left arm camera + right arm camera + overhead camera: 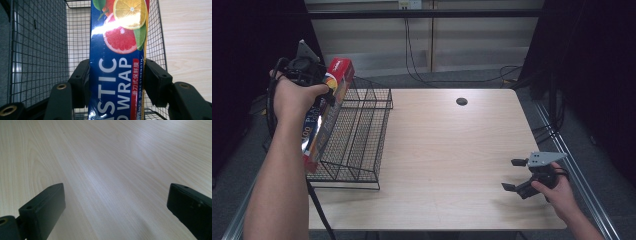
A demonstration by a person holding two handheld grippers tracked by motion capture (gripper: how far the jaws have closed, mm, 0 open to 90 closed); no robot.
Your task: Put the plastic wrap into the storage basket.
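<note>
- Here, a long box of plastic wrap (pixel 117 62), blue with red ends and printed citrus slices, is clamped across its narrow width between the two black jaws of the left gripper (pixel 117 82); both pads are pressed flat against its sides.
- In the high view the box (pixel 324 117) is held slanted over the left edge of a black wire rack (pixel 357 130), its red top end raised toward the far side and its lower end down by the rack's near left corner; whether it touches the wire cannot be told.
- The left gripper (pixel 329 90) is gripped in the person's left hand (pixel 294 97); a cable is trailed from it down past the forearm.
- The rack is stood at the left end of a pale wooden table (pixel 452 150).
- The right gripper (pixel 514 175) is held low near the table's near right corner; its jaws are spread wide apart with nothing between them, and only bare wood (pixel 105 170) is seen beyond them.
</note>
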